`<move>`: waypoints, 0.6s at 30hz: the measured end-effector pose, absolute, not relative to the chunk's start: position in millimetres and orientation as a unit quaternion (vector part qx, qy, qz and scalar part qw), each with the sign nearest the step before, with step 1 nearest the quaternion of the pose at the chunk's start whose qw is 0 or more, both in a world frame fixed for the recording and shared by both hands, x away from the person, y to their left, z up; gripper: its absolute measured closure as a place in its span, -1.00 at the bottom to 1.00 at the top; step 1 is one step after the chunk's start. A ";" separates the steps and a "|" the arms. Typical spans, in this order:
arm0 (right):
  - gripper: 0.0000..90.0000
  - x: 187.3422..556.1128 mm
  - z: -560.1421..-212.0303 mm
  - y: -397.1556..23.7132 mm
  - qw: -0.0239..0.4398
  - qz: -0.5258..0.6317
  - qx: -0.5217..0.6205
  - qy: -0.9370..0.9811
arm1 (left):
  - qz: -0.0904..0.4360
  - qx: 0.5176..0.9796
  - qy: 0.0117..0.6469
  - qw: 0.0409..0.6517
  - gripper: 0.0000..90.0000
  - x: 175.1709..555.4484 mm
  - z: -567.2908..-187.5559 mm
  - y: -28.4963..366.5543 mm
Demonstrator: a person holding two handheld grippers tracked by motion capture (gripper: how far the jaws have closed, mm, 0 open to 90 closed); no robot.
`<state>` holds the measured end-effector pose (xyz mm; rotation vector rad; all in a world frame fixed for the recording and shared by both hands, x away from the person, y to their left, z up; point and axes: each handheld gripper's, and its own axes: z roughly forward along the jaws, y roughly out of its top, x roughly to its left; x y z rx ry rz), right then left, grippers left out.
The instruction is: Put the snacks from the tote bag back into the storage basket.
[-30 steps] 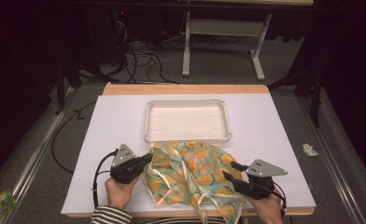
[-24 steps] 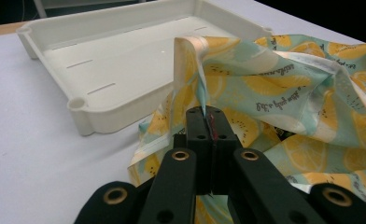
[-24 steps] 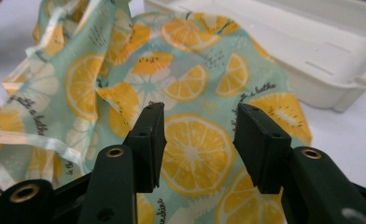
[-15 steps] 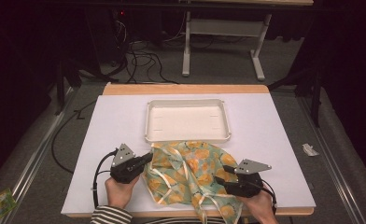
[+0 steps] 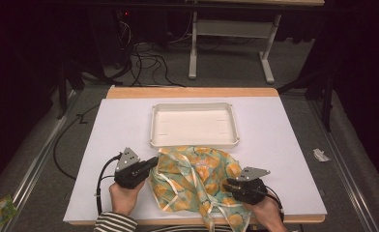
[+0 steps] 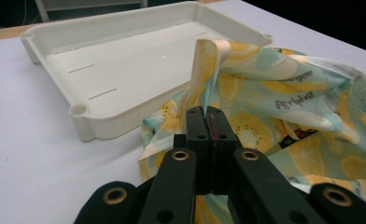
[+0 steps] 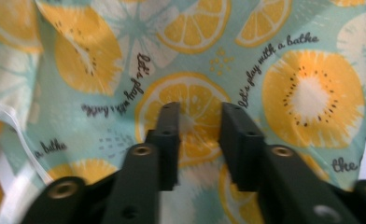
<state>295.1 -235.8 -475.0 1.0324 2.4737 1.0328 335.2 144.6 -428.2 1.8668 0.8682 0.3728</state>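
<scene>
Nearest me, my right gripper (image 7: 197, 121) is closing, jaws narrowed but not yet pressing the citrus-print cloth (image 5: 197, 179) beneath; it may slip free. My left gripper (image 6: 207, 126) pinches the cloth's edge shut. Beyond sit the white tray (image 5: 194, 141), white table (image 5: 284, 145), then grey floor (image 5: 236, 77) with cables (image 5: 144, 60).

Left gripper (image 5: 151, 164): jaws pressed together, pinching a fold of the cloth (image 5: 197, 166) between them; left hand (image 5: 124, 195) wrapped around its body, striped sleeve behind. Right gripper (image 7: 199, 119): jaws part-open with a gap, just been closing, tips on cloth that lies between them, not clamped. Right hand (image 5: 267, 212) behind it.
</scene>
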 end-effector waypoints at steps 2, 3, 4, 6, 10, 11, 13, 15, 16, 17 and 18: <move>0.82 294.5 -475.5 -237.1 0.137 0.353 0.353 0.855 | 0.154 0.771 0.359 0.503 1.00 335.6 -427.8 143.3; 0.94 294.8 -475.2 -237.4 0.136 0.352 0.352 0.857 | 0.154 0.772 0.358 0.502 1.00 335.8 -427.7 143.0; 1.00 294.8 -475.4 -237.2 0.137 0.351 0.351 0.857 | 0.153 0.771 0.358 0.504 1.00 336.0 -427.7 142.2; 1.00 294.8 -475.4 -235.8 0.143 0.349 0.343 0.860 | 0.153 0.772 0.357 0.503 1.00 336.0 -427.7 141.3; 1.00 293.8 -475.4 -234.8 0.150 0.346 0.338 0.862 | 0.152 0.772 0.355 0.505 1.00 336.0 -427.4 140.2; 1.00 294.0 -475.3 -235.5 0.148 0.347 0.337 0.863 | 0.153 0.772 0.355 0.505 1.00 335.9 -427.2 140.3; 1.00 294.0 -475.3 -236.0 0.145 0.347 0.338 0.863 | 0.153 0.771 0.355 0.506 1.00 335.9 -426.9 141.2; 1.00 293.9 -474.9 -235.3 0.145 0.347 0.337 0.863 | 0.153 0.771 0.355 0.505 1.00 335.8 -426.5 142.2; 0.87 293.6 -474.9 -234.9 0.148 0.346 0.336 0.864 | 0.153 0.771 0.355 0.505 1.00 335.8 -426.5 142.2; 0.66 293.5 -474.9 -234.5 0.146 0.348 0.338 0.862 | 0.154 0.772 0.354 0.505 1.00 335.5 -426.2 142.8; 0.58 293.8 -474.4 -234.4 0.139 0.348 0.339 0.863 | 0.155 0.772 0.354 0.504 1.00 335.5 -426.2 142.9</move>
